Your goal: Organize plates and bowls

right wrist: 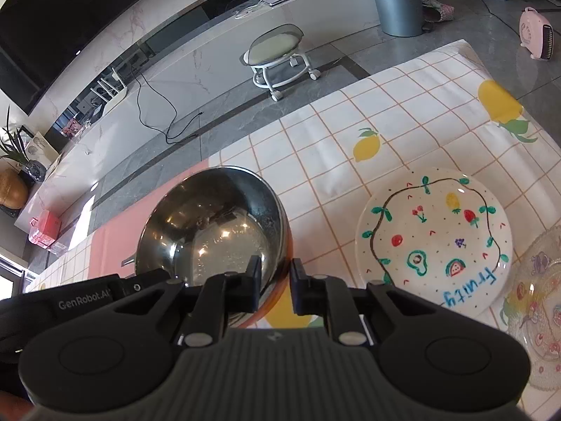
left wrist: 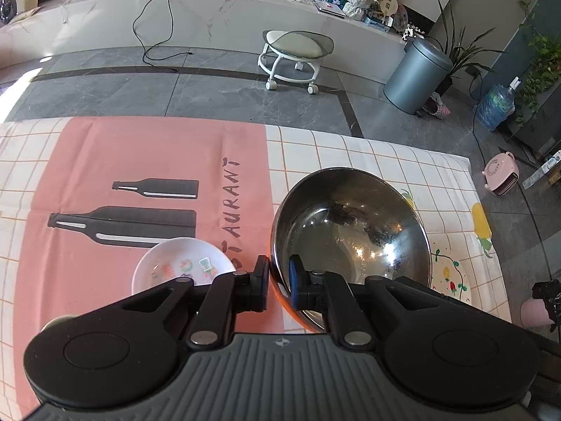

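Steel bowl [left wrist: 350, 238] sitting on the worktop [left wrist: 350, 147], straddling the seam between pink cloth [left wrist: 140, 154] and checked cloth [right wrist: 385, 112].

Reading "AURANT" in black on the pink cloth beside two printed bottles; "fruity" in blue on the painted plate [right wrist: 433, 238]; "GenRobot.AI" in white on the black tool body at the left edge of the right wrist view.

Left tool [left wrist: 278, 280] pinching the bowl's left rim: one finger outside the wall, the blue-padded one inside, narrowly apart with the steel clamped between. Right tool [right wrist: 275, 286] doing the same on the near right rim, one finger inside, the other outside, closed down onto the wall.

Small white dish [left wrist: 182, 263] lying just left of the left tool, close to the bowl but not touching. Painted plate resting right of the bowl, a strip of checked cloth showing between them. Clear patterned plate [right wrist: 536, 315] lying at the far right, its rim near the painted plate.

Leaving open cloth beyond the bowl up to the far worktop edge, and most of the pink cloth bare. Grey floor lying past that edge, with a wheeled stool [left wrist: 294, 56] and grey bin [left wrist: 417, 73] standing well clear.
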A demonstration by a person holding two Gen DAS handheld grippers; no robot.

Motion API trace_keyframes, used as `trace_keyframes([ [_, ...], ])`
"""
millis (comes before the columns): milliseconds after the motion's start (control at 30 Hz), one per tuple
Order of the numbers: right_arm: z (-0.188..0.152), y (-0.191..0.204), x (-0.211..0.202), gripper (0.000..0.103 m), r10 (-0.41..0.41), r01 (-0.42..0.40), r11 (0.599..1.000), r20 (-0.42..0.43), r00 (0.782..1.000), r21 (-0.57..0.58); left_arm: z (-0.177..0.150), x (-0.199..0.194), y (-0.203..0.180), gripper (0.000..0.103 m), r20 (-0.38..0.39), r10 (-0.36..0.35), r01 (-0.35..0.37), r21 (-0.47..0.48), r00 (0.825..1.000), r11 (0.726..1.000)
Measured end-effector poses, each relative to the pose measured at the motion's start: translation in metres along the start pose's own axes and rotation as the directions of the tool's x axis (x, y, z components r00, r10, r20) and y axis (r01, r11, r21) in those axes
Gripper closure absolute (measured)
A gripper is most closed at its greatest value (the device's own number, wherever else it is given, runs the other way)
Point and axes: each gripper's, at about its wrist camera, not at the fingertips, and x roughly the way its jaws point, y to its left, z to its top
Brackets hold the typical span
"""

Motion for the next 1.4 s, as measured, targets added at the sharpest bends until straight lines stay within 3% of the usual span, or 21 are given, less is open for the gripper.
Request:
trace_keyframes([
  [433, -0.055, 0.025, -0.119, 0.088, 0.101, -0.097, 0.994, 0.082, 0.992, -0.050, -0.050, -0.125, 0.004, 0.091, 0.120, -0.016, 0.024, -0.064, 0.993, 0.998],
  [700, -0.110, 0.032, -0.176, 0.088, 0.168, -0.162, 0.984, 0.081, 0.982, -0.078, -0.097, -0.186, 0.007, 0.090, 0.222, 0.011, -0.004, -0.032, 0.975, 0.999],
  [833, -0.136, 0.032, -0.191, 0.088, 0.187, -0.182, 0.980, 0.057, 0.981, -0.078, -0.122, -0.197, 0.016, 0.090, 0.222, 0.012, -0.002, -0.043, 0.975, 0.999],
  [1067, -0.179, 0.026, -0.204, 0.089, 0.179, -0.176, 0.980, 0.028, 0.983, -0.089, -0.165, -0.194, 0.045, 0.090, 0.183, -0.026, 0.053, -0.146, 0.983, 0.988],
  [1233, -0.201, 0.024, -0.203, 0.089, 0.150, -0.151, 0.982, -0.013, 0.989, -0.114, -0.196, -0.182, 0.074, 0.090, 0.121, -0.082, 0.112, -0.264, 0.989, 0.958],
  [1400, -0.212, 0.026, -0.199, 0.089, 0.139, -0.143, 0.981, -0.043, 0.989, -0.132, -0.221, -0.172, 0.086, 0.090, 0.082, -0.073, 0.095, -0.304, 0.994, 0.948],
])
